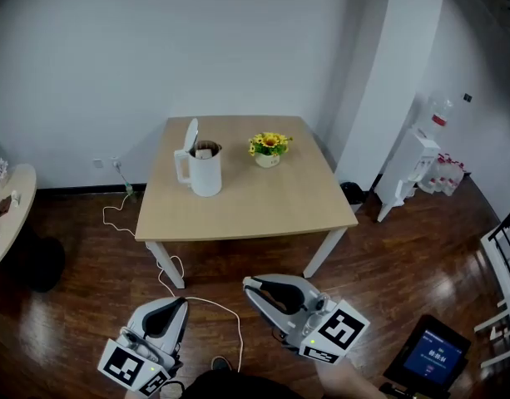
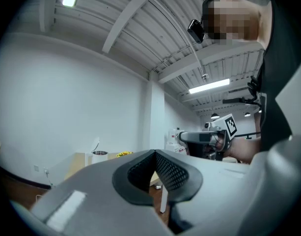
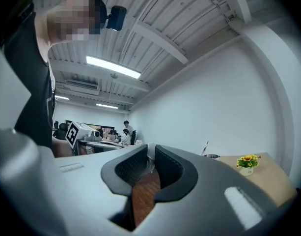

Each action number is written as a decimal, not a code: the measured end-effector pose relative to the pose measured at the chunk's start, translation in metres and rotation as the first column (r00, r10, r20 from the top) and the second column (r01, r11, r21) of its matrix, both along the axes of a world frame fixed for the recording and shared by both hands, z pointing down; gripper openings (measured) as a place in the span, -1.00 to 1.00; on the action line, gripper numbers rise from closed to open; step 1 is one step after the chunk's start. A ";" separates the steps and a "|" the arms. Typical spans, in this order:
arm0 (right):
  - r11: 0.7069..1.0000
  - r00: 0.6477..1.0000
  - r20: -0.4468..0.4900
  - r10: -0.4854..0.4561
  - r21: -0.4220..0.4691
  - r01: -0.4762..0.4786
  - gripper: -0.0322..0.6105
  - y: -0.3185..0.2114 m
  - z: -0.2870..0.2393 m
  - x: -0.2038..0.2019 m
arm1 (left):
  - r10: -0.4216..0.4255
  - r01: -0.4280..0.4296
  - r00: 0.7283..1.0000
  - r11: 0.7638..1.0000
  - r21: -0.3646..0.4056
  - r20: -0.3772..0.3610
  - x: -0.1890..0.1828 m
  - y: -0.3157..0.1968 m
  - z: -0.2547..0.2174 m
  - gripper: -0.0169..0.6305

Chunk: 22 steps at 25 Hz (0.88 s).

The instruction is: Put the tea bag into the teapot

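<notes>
Grey left gripper (image 1: 180,304) jaws together, grey right gripper's (image 1: 251,286) slightly apart, both empty; careless reaching could topple the open-lidded white teapot (image 1: 206,173).

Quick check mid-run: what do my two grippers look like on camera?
The left gripper and right gripper have grey moulded shells and black textured jaw pads. Each carries a white cube printed with black square markers. A small green light glows beside the right cube.
</notes>
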State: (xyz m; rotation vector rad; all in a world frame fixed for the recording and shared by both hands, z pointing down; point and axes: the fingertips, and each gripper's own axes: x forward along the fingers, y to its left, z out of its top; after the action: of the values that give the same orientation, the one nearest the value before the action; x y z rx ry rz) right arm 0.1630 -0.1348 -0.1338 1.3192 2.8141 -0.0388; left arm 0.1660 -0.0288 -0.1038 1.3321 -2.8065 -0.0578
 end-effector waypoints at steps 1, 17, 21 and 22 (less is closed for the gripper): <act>1.000 1.000 0.004 0.002 -0.006 -0.002 -0.74 0.003 -0.004 -0.005 | 0.005 -0.005 1.000 1.000 0.004 -0.001 -0.004 0.003 -0.003 -0.94; 1.000 1.000 -0.015 0.009 0.021 -0.008 -0.74 0.033 -0.024 -0.039 | 0.032 -0.032 0.999 0.999 0.010 -0.026 -0.041 0.018 -0.022 -0.94; 1.000 0.999 -0.035 -0.005 0.031 0.006 -0.74 0.025 -0.008 -0.089 | 0.024 -0.023 0.998 0.999 0.025 -0.055 -0.092 0.008 -0.005 -0.94; 0.999 0.999 -0.037 -0.016 0.035 0.017 -0.74 0.023 -0.007 -0.096 | 0.017 -0.016 0.998 1.000 0.025 -0.054 -0.100 0.005 -0.005 -0.94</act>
State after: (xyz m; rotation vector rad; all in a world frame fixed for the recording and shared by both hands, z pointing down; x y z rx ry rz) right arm 0.0674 -0.1118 -0.1409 1.3625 2.8469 -0.0139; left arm 0.0662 -0.0235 -0.1085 1.3377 -2.7584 -0.1265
